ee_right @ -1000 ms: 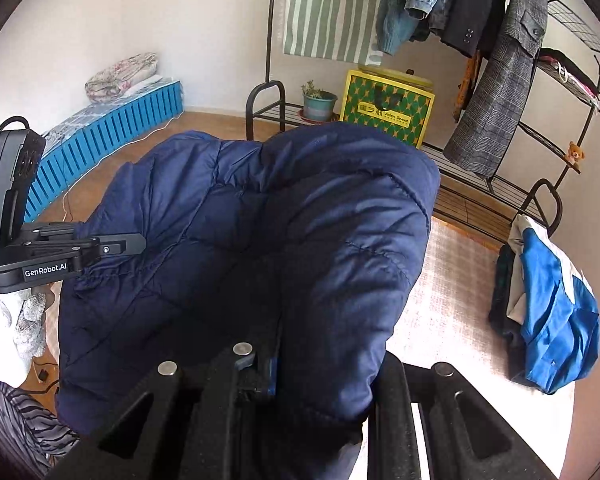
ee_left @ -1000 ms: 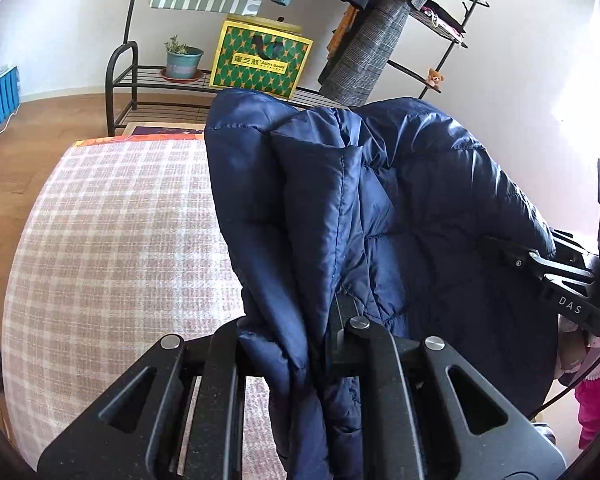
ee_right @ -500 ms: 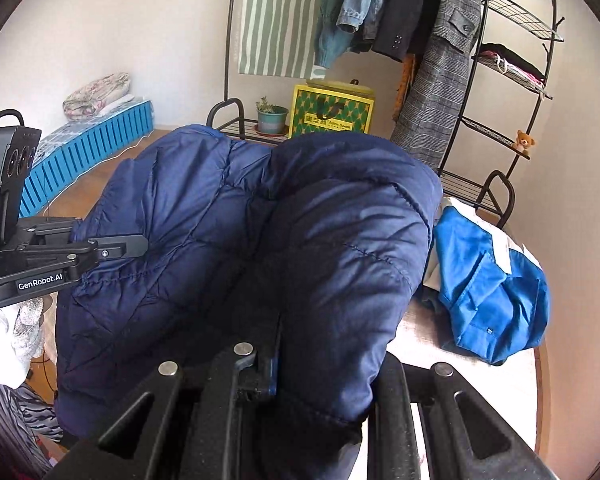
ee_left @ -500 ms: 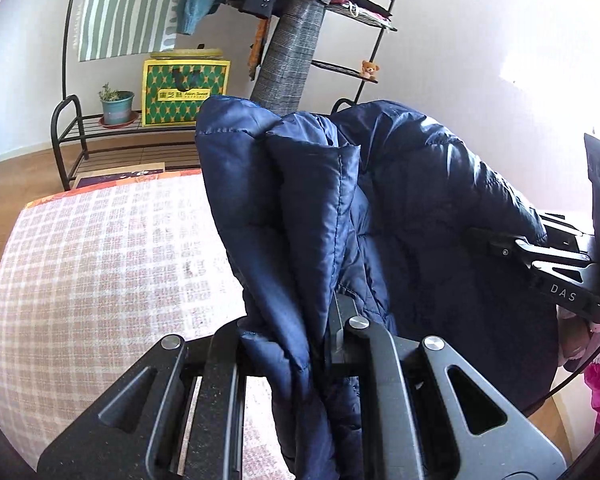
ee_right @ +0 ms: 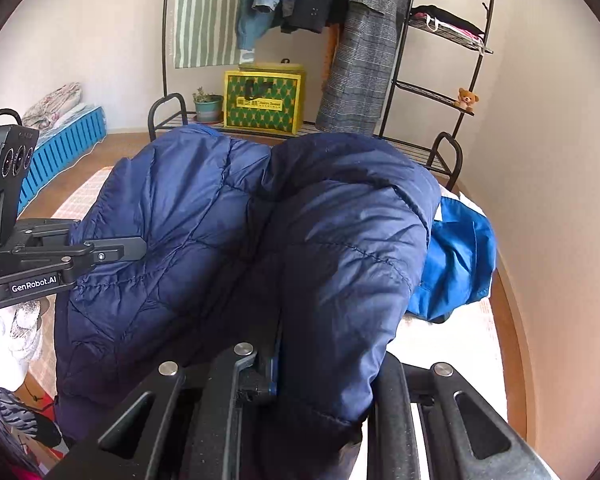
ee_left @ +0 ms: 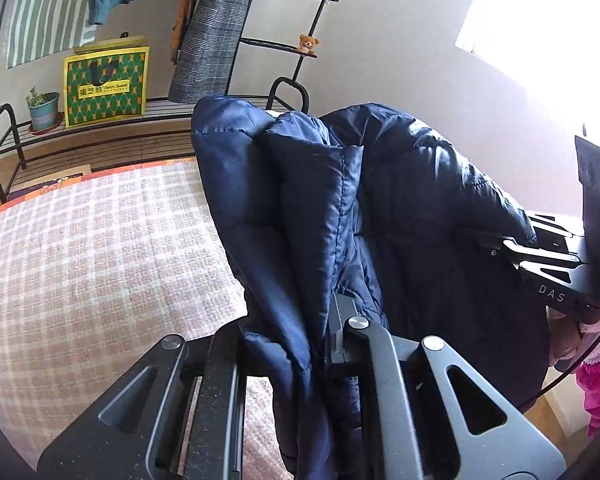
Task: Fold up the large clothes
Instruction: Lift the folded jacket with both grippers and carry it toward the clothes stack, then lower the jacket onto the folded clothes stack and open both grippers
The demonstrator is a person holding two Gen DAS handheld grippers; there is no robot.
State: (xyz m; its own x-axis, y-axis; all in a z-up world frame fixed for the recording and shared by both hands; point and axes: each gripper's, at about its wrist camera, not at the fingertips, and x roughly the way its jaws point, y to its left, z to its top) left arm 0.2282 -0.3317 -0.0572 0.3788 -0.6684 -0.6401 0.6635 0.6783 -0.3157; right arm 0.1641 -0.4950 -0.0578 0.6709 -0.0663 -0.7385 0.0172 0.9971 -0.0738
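Observation:
A navy quilted puffer jacket (ee_left: pixel 412 208) hangs in the air between both grippers, above a table with a pink checked cloth (ee_left: pixel 100 264). My left gripper (ee_left: pixel 300 344) is shut on a bunched fold of the jacket's edge. My right gripper (ee_right: pixel 320 364) is shut on another thick fold of the same jacket (ee_right: pixel 228 232). In the left wrist view the right gripper (ee_left: pixel 540 264) shows at the far right, clamped into the fabric. The left gripper (ee_right: pixel 112 250) shows at the left of the right wrist view, biting the jacket's side. The fingertips are buried in fabric.
A bright blue garment (ee_right: pixel 460 256) lies on the table's right end. Behind stands a black clothes rack (ee_right: pixel 444 64) with hanging coats, a yellow-green box (ee_right: pixel 264 98), a potted plant (ee_right: pixel 208 106) and a small teddy bear (ee_right: pixel 466 98). A blue slatted bench (ee_right: pixel 60 144) lines the left wall.
Both grippers have swung sideways with the jacket held between them; the rack and box have slid left in both views. The blue garment now lies close to the jacket. Both grips are unchanged.

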